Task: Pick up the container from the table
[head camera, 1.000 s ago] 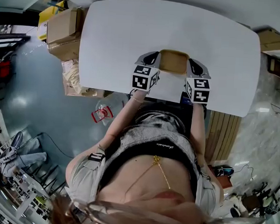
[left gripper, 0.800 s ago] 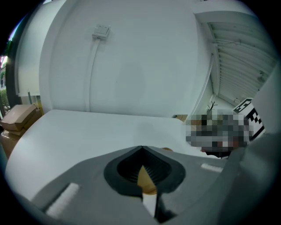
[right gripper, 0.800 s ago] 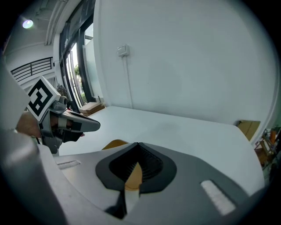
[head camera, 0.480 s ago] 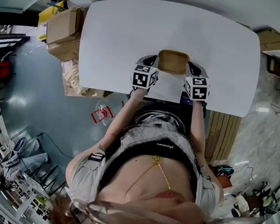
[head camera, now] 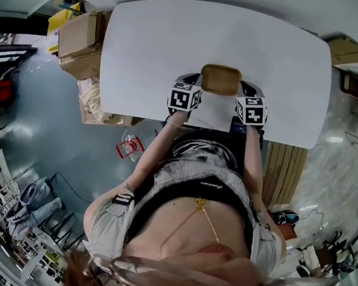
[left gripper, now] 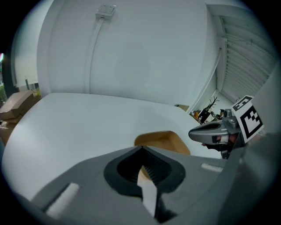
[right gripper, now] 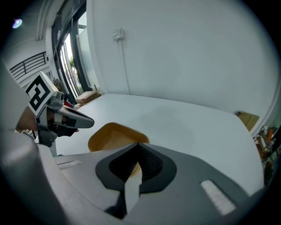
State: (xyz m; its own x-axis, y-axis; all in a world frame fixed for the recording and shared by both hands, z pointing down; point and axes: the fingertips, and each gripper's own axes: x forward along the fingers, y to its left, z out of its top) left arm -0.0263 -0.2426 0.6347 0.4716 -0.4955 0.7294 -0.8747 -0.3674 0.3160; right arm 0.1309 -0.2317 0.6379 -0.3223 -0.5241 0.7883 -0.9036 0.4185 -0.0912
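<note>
A tan, shallow container (head camera: 220,79) hangs over the near edge of the white table (head camera: 149,45), held from both sides. My left gripper (head camera: 193,82) is shut on its left rim and my right gripper (head camera: 247,89) on its right rim. In the left gripper view the container (left gripper: 162,141) shows beyond my shut left gripper (left gripper: 147,173), a thin pale strip of rim between the pads, with the right gripper (left gripper: 210,132) opposite. The right gripper view mirrors this: container (right gripper: 112,137), right gripper (right gripper: 134,169) shut on the rim, left gripper (right gripper: 72,121) across from it.
Cardboard boxes (head camera: 79,34) stand on the floor left of the table. A slatted wooden panel (head camera: 284,171) leans below the table's right end. A white wall with a socket and cable (left gripper: 106,11) rises behind the table.
Both grippers have risen slightly with the container between them. The container now looks larger and fuller in the head view. The marker cubes have shifted a little closer together.
</note>
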